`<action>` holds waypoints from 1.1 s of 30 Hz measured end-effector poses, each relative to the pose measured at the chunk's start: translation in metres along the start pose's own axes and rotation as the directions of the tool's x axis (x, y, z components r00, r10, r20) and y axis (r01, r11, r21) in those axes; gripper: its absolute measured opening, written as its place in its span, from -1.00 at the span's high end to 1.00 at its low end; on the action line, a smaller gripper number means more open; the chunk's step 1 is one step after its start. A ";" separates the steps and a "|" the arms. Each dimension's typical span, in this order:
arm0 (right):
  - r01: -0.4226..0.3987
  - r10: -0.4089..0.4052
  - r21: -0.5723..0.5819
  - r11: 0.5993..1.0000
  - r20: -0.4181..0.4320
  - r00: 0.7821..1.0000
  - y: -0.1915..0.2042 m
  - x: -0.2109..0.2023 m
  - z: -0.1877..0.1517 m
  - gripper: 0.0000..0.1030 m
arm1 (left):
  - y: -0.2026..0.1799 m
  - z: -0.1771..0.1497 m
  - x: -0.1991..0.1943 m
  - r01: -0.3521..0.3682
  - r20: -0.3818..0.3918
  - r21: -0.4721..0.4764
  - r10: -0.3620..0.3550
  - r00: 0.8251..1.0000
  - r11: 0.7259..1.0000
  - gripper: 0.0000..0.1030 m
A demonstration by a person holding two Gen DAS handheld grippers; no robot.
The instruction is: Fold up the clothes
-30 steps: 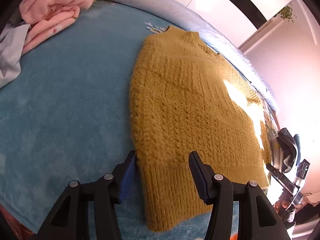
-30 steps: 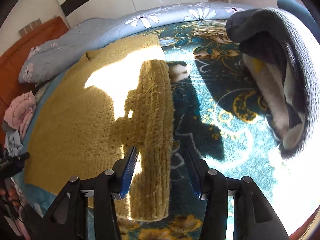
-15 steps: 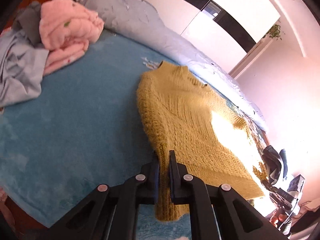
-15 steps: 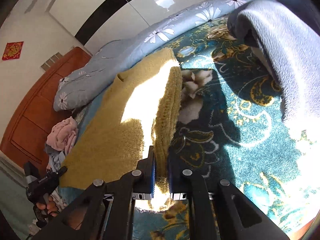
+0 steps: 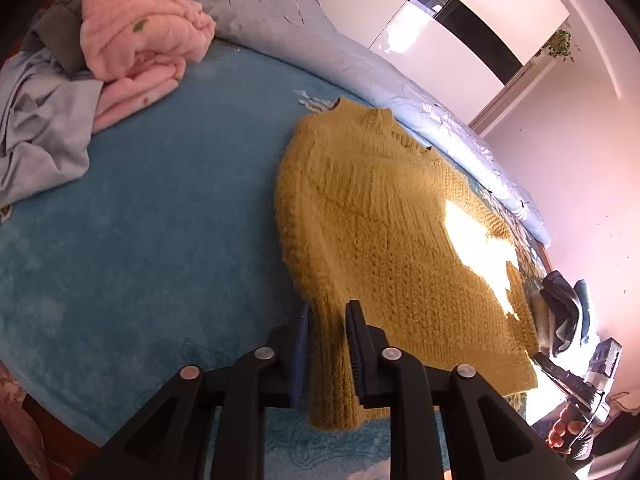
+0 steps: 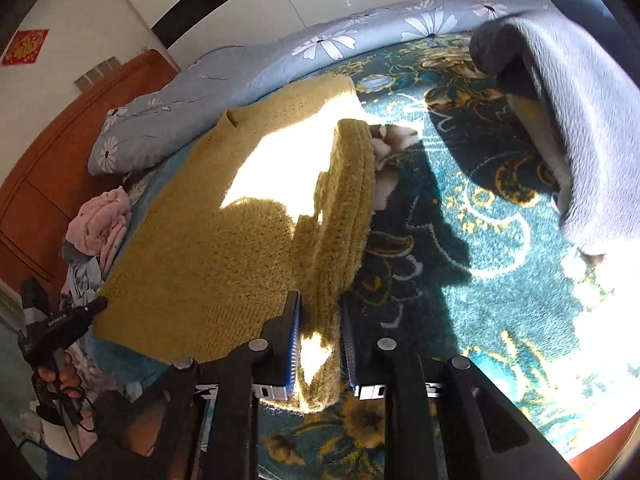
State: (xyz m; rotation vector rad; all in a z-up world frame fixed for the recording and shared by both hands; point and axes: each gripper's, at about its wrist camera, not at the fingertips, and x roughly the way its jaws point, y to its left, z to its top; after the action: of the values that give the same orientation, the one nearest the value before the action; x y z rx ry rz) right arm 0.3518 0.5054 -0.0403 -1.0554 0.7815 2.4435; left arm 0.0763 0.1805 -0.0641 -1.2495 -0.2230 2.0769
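Observation:
A mustard yellow knit sweater (image 5: 392,236) lies flat on the bed with both sleeves folded in along its sides. My left gripper (image 5: 328,316) is shut on the sweater's left hem corner, fabric hanging between the fingers. In the right wrist view the sweater (image 6: 224,248) lies left of centre. My right gripper (image 6: 320,312) is shut on the sweater's right hem corner at the folded sleeve. The other gripper shows at the far edge in each view.
A blue blanket (image 5: 140,220) covers the left half of the bed, a patterned teal blanket (image 6: 460,260) the right. A pink and grey clothes pile (image 5: 120,52) lies far left. A grey garment (image 6: 572,128) lies far right. A floral quilt (image 6: 280,64) lines the back.
Both grippers went from open around the hem corners to shut on them. Both have lifted the corners slightly off the bed.

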 end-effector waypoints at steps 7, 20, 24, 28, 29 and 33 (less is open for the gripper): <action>0.064 -0.053 -0.239 0.969 0.052 0.997 0.031 0.020 0.081 -0.07 | -0.022 0.078 -0.007 -0.085 0.080 0.173 0.072 0.994 0.981 -0.37; 0.065 -0.104 -0.482 0.874 -0.054 0.993 0.050 0.187 0.300 -0.24 | -0.090 0.252 0.185 -0.141 -0.030 0.554 0.189 0.981 0.821 -0.54; 0.102 -0.185 -0.491 0.865 -0.124 0.975 0.025 0.246 0.330 -0.24 | -0.090 0.278 0.242 -0.137 -0.073 0.571 0.217 0.973 0.809 -0.54; 0.076 -0.192 -0.530 0.845 -0.168 0.967 0.016 0.282 0.339 -0.24 | -0.095 0.285 0.281 -0.152 -0.057 0.657 0.250 0.967 0.738 -0.54; 0.065 -0.185 -0.535 0.843 -0.175 0.967 0.015 0.288 0.341 -0.24 | -0.095 0.287 0.290 -0.143 -0.064 0.665 0.247 0.967 0.733 -0.54; 0.025 -0.168 -0.530 0.848 -0.224 0.960 0.013 0.310 0.342 -0.24 | -0.088 0.290 0.319 -0.106 -0.115 0.664 0.241 0.964 0.740 -0.54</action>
State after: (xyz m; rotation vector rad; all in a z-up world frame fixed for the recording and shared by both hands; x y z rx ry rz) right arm -0.0445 0.7404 -0.0747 -1.5971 0.1019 2.5153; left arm -0.2177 0.5066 -0.0983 -1.0309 0.6950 1.8984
